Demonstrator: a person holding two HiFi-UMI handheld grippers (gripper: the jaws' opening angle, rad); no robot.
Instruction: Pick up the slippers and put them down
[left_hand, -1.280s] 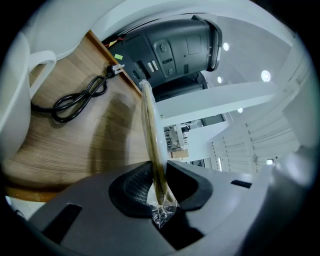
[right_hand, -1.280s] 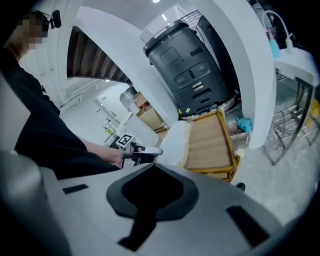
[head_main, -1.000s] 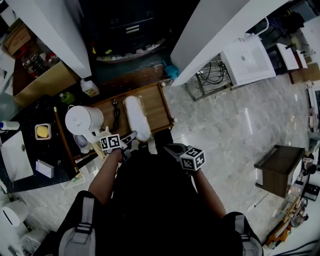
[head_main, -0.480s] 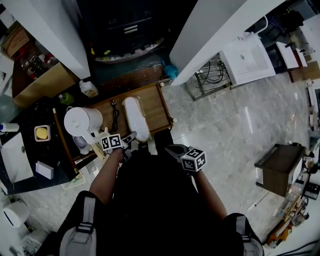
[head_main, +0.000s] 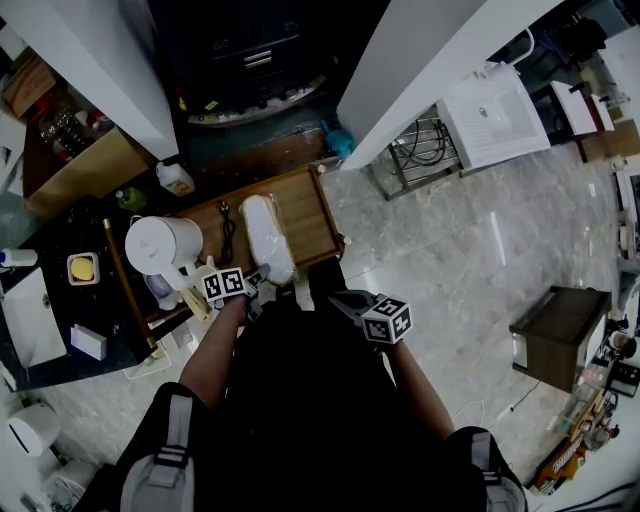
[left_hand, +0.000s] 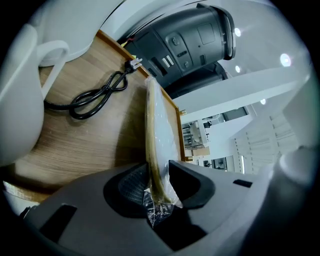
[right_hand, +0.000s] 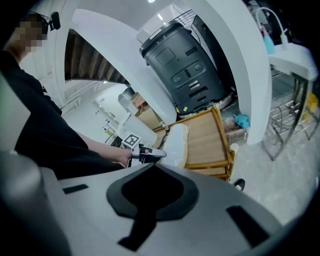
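One wrapped pair of slippers (head_main: 268, 238) is seen in the head view lying flat on the wooden counter (head_main: 312, 212), beside a cable (head_main: 228, 232) and a white kettle (head_main: 160, 245). The left tool (head_main: 258, 280) is set at the pair's near end, and the right tool (head_main: 342, 297) is held apart from it.

In the left gripper view the jaws have just been opening, with the plastic-wrapped end between them, and the grip is judged released.

In the right gripper view that tool is seen clenched on nothing.

The putting-down is judged nearly done, with only the left tool's withdrawal left.
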